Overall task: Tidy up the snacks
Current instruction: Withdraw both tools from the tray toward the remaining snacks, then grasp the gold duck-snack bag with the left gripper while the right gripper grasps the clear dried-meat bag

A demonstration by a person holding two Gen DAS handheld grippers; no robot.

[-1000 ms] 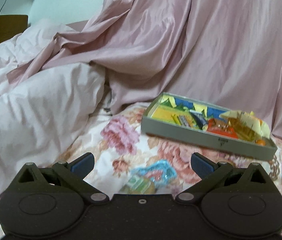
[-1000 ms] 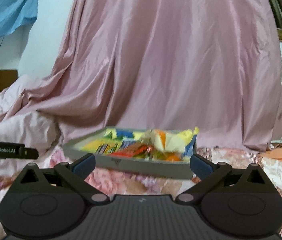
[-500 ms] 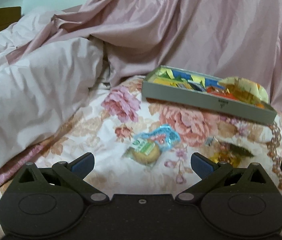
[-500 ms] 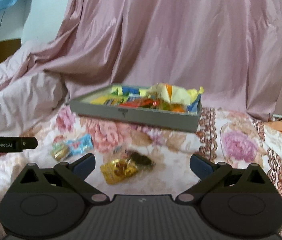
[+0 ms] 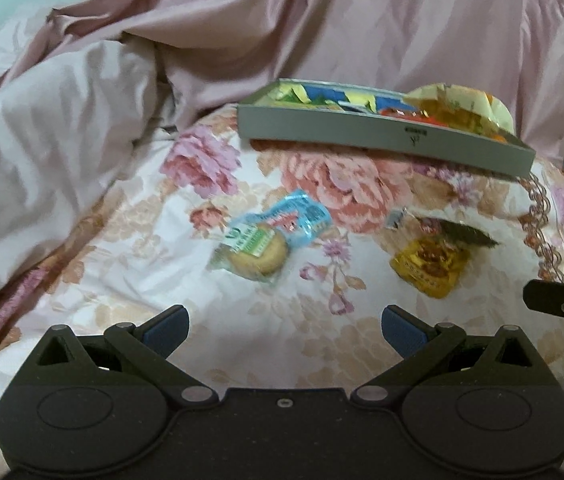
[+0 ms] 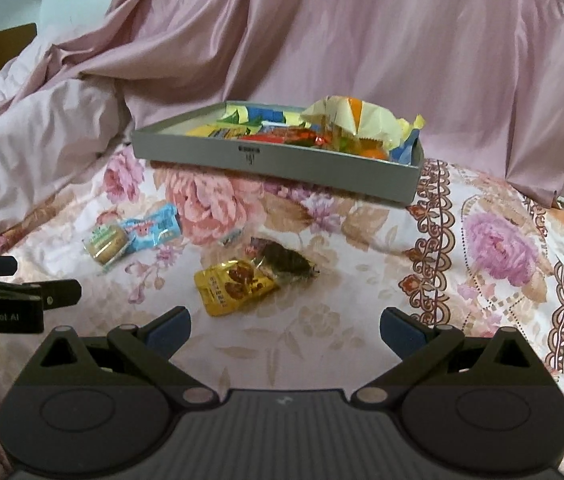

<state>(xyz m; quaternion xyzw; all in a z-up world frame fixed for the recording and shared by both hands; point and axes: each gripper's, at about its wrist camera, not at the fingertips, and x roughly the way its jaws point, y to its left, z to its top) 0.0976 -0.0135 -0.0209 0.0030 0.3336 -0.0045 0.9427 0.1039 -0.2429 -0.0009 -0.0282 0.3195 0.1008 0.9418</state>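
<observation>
Here, a grey tray (image 6: 274,160) full of bright snack packets rests on a flowered bedspread (image 6: 493,280), backed by pink draped cloth (image 6: 361,40). In front of the tray, on the bedspread, lie loose snacks: a wrapped round biscuit (image 5: 256,254) touching a blue packet (image 5: 295,220), and, well apart from those on the tray's right-hand side, a yellow packet (image 6: 234,284) touching a dark wrapper (image 6: 285,262). The left gripper (image 5: 283,330) hovers nearer than the biscuit, its jaws spread wide and holding nothing. The right gripper (image 6: 283,330) hovers nearer than the yellow packet, its jaws likewise wide apart and empty. Both grippers are well clear of the tray.
</observation>
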